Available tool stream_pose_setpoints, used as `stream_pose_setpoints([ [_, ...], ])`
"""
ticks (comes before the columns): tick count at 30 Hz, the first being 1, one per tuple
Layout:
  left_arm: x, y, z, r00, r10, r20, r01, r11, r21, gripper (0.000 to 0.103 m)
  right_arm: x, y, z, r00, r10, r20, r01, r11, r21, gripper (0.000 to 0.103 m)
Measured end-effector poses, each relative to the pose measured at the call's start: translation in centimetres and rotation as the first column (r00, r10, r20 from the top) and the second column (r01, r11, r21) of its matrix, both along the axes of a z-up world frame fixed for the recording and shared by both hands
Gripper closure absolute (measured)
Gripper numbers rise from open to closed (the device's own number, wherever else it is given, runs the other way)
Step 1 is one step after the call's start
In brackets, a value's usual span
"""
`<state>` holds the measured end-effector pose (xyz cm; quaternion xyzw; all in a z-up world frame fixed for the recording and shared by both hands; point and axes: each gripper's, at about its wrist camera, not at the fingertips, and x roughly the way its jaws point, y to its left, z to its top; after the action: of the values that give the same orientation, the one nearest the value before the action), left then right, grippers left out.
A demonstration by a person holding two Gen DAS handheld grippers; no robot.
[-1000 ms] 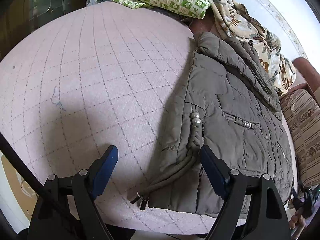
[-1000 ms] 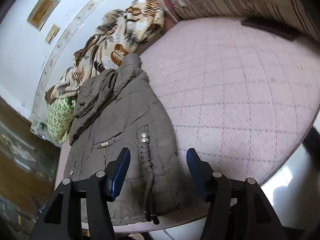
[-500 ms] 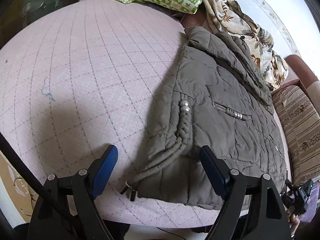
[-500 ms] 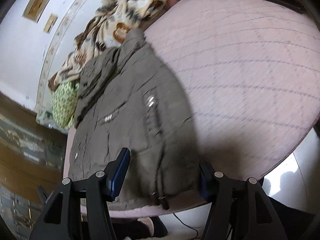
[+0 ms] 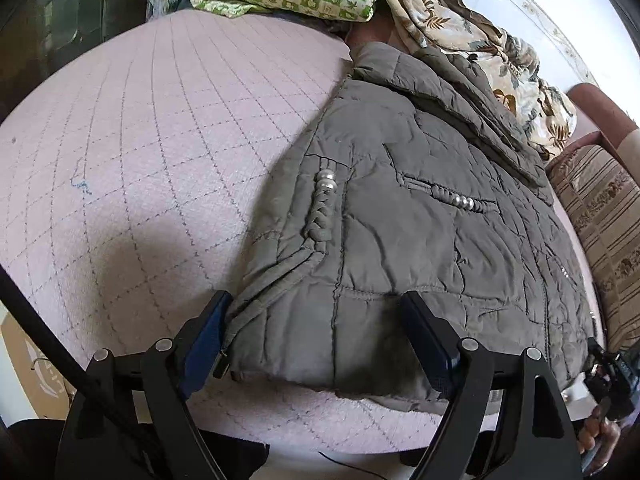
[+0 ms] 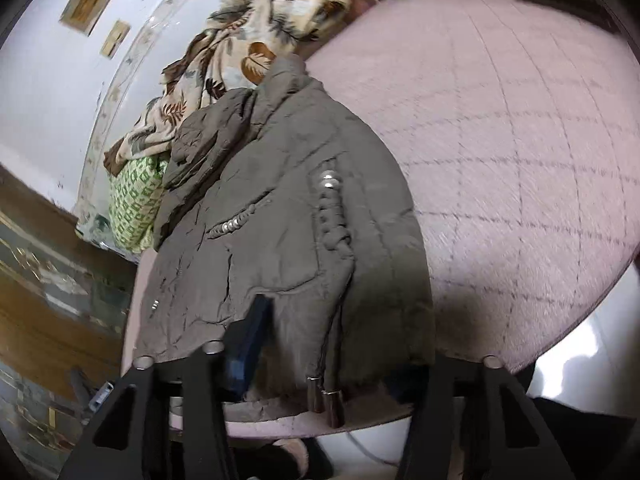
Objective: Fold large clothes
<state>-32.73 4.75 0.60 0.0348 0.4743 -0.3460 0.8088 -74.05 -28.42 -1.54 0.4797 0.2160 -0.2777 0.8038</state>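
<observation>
The grey padded jacket (image 5: 420, 216) lies flat on the pink quilt (image 5: 160, 140). Its hem is straddled by the left gripper (image 5: 320, 340), jaws spread. The right gripper (image 6: 332, 344) is closing over that hem; a firm pinch is judged necessary before folding.

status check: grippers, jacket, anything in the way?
Left gripper open, straddling jacket hem. Right gripper closing on hem, fabric between jaws. Jacket flat on pink bed cover. Drawcord dangling off hem, possible snag.

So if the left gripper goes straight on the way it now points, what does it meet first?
Most likely the hem of the grey quilted jacket, already between the open fingers of the left gripper. The pink bedcover lies right under it.
</observation>
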Motion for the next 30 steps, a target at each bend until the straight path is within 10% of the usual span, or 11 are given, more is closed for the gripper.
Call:
stream_pose_setpoints([
  [20, -1.5, -2.4, -0.8, 0.985, 0.024, 0.169, -0.037, 0.996, 0.078, 0.007, -0.3, -0.4, -1.6, 0.996, -0.047, 0.072, 0.046, 0.999, 0.010, 0.061],
  [30, -1.8, -2.7, -0.3, 0.982, -0.006, 0.189, -0.009, 0.997, 0.077, 0.027, 0.0, -1.0, -1.4, 0.999, -0.033, 0.039, 0.032, 0.999, 0.042, 0.063],
])
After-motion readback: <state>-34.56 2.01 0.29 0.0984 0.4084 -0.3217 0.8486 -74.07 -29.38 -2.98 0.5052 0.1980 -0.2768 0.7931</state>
